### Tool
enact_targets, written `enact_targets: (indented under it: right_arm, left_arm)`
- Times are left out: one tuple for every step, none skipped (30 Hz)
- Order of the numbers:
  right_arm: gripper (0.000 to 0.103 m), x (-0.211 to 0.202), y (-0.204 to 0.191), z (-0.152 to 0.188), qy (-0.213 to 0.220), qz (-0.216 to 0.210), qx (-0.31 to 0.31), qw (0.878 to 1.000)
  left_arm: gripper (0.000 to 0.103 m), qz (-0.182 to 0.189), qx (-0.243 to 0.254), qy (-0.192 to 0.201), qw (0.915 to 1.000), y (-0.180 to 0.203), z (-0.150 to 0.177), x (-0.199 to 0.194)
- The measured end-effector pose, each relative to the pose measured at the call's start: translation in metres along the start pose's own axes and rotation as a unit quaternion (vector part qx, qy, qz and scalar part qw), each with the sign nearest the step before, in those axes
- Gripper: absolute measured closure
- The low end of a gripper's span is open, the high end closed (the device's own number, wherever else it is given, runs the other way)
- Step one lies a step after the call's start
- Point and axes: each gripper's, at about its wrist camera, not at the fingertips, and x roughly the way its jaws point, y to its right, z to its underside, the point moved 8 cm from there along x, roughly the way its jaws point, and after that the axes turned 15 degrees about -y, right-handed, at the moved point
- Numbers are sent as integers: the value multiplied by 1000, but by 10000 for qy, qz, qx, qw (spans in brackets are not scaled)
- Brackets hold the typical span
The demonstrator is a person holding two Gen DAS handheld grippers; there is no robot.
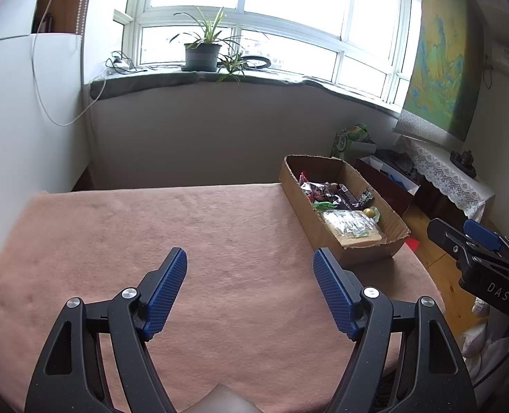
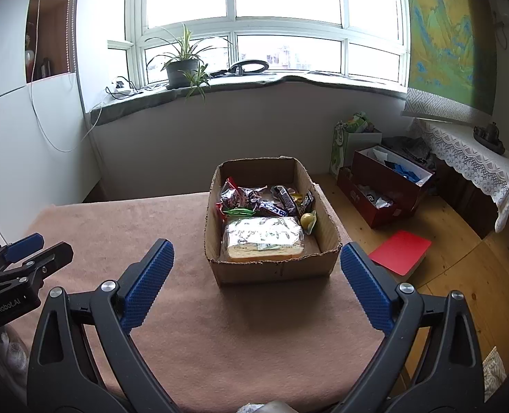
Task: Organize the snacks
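A cardboard box [image 2: 275,270] stands at the far right of the pink-clothed table [image 2: 171,327]. It holds a bagged loaf of sliced bread [image 2: 263,239], several wrapped candy bars [image 2: 254,199] and a small yellow-green sweet [image 2: 307,219]. The box also shows in the left wrist view [image 1: 357,256]. My right gripper [image 2: 256,277] is open and empty, just in front of the box. My left gripper [image 1: 251,287] is open and empty over bare cloth, left of the box.
The right gripper shows at the right edge of the left wrist view [image 1: 478,251]. On the wooden floor to the right lie a red notebook [image 2: 400,253], dark red boxes [image 2: 385,189] and a green bag [image 2: 349,141]. A windowsill with a potted plant [image 2: 182,69] is behind.
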Motion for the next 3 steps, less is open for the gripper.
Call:
enact_targets:
  right_arm:
    - [4, 0, 0, 0, -4, -4, 2, 10000]
    - [4, 0, -1, 0, -8, -11, 2, 10000]
    - [4, 0, 0, 0, -7, -6, -1, 10000]
  left_arm:
    - [27, -4, 7, 2, 10000, 0, 0, 0]
    - [27, 7, 12, -13, 10000, 0, 1, 1]
    - [27, 14, 13, -24, 10000, 0, 1, 1]
